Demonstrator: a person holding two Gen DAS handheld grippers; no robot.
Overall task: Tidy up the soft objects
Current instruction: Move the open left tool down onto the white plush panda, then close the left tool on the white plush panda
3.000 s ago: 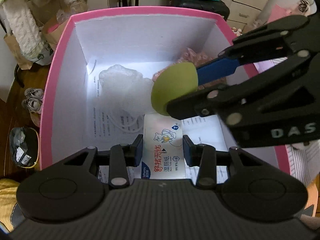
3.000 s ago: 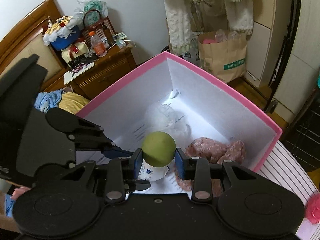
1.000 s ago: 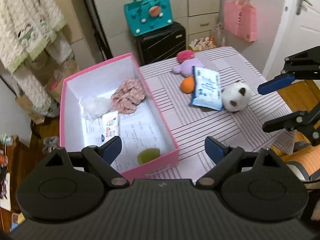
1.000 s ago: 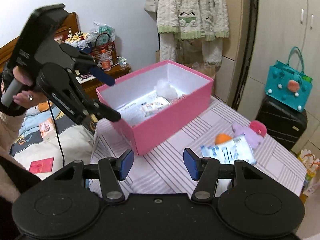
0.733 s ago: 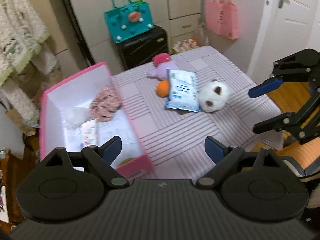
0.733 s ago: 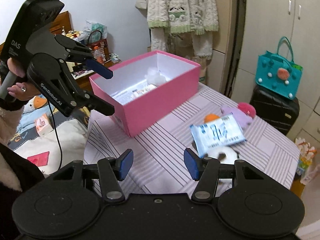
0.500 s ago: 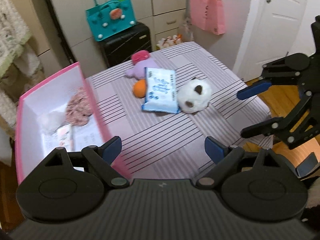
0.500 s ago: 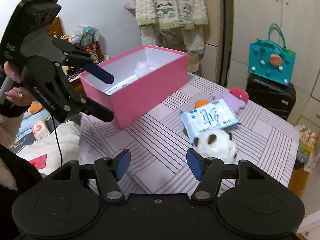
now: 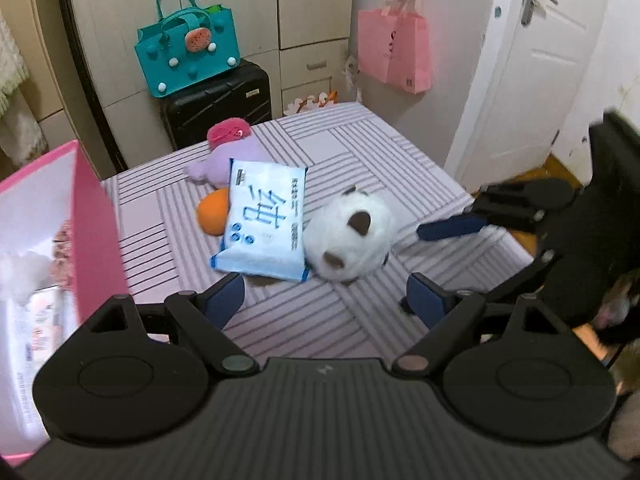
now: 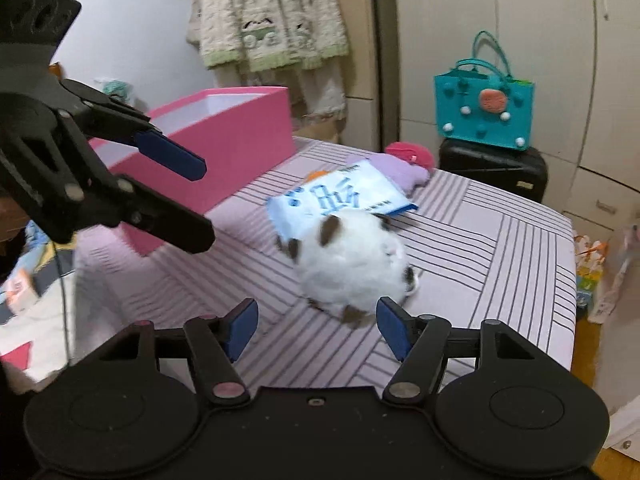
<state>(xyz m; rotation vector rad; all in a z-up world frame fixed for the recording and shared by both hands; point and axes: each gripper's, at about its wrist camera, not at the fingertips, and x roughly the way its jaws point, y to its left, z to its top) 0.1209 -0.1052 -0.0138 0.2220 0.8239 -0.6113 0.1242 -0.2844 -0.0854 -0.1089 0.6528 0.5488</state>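
Note:
A white plush ball with brown spots [image 9: 349, 237] [image 10: 352, 258] lies on the striped table. A blue and white tissue pack [image 9: 265, 225] [image 10: 340, 195] leans beside it, over an orange ball [image 9: 212, 211] and a purple and pink plush [image 9: 230, 152] [image 10: 404, 162]. My left gripper [image 9: 324, 300] is open and empty above the table, short of the pack. My right gripper [image 10: 316, 326] is open and empty, just short of the white plush. The pink box [image 9: 94, 216] [image 10: 224, 136] stands at the left with soft items inside.
A teal bag [image 9: 188, 56] sits on a black suitcase [image 9: 218, 104] behind the table. A pink bag [image 9: 394, 50] hangs by the white door [image 9: 532, 72]. The table's right edge [image 10: 572, 272] drops to the floor. Clothes [image 10: 272, 16] hang behind the box.
Both grippers have swung away from the pink box toward the loose items. The right gripper has come closer to the white plush; the left now looks at the tissue pack.

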